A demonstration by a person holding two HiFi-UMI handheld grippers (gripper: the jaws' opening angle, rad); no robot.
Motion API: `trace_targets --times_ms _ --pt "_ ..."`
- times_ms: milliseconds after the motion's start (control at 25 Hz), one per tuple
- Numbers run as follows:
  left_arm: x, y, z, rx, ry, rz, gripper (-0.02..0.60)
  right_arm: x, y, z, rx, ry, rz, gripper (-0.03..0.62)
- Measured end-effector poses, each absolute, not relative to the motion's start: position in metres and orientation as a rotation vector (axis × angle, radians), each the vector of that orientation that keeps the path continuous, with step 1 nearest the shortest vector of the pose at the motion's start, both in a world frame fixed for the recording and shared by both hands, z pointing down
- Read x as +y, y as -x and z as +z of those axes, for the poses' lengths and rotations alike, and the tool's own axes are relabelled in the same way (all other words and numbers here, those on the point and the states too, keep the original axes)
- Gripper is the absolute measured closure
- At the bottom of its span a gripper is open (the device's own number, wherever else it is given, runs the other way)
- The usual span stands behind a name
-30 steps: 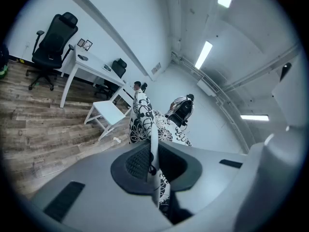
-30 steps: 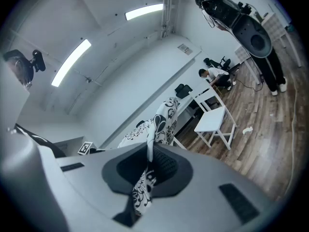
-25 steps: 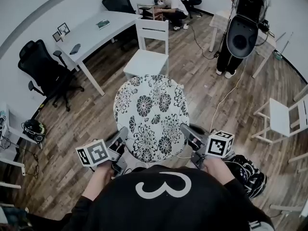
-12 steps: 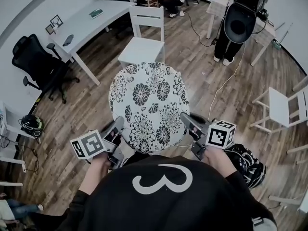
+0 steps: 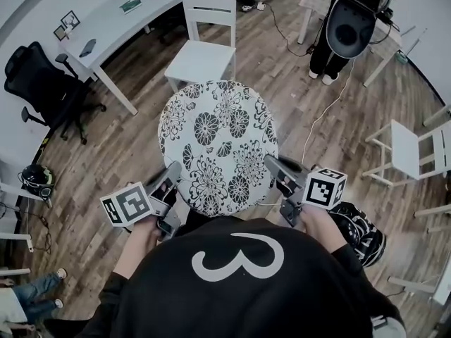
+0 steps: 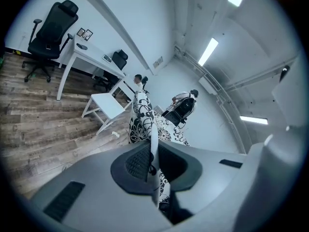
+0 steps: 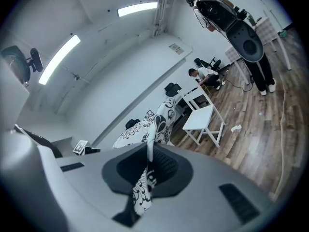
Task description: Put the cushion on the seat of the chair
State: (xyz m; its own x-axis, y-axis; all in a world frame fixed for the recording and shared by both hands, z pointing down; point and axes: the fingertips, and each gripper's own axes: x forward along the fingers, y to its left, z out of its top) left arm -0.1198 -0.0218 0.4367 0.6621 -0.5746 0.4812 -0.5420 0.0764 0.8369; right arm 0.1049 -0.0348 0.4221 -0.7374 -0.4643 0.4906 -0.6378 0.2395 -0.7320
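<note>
Hanging just short of the white chair (image 5: 202, 56), the round cushion (image 5: 218, 143), white with black flowers, was pinched at its near rim by the left gripper (image 5: 171, 174) and right gripper (image 5: 275, 167), both clamped tight on its fabric; a white desk (image 5: 120, 27) stood left of the chair.

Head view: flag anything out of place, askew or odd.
Nothing looks spilled or damaged. The floral cushion hangs in the air, pinched at its near edge by the left tool and right tool, not yet on the white chair beyond it. A loose cable trails across the floor.
</note>
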Motion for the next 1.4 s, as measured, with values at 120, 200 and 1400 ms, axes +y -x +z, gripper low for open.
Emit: trace_targets --times_ms 120,200,1400 --pt "-0.001 0.108 0.432 -0.962 -1.569 -0.038 0.552 -0.016 -0.116 0.419 -2.351 -1.036 1.516 0.572" --pt "0.001 0.107 0.436 -0.959 -1.564 -0.038 0.552 -0.013 -0.119 0.422 -2.335 -1.046 1.519 0.572" --pt "-0.031 0.138 0.482 -1.047 -1.544 -0.03 0.552 -0.058 -0.104 0.464 -2.326 -1.079 1.504 0.572"
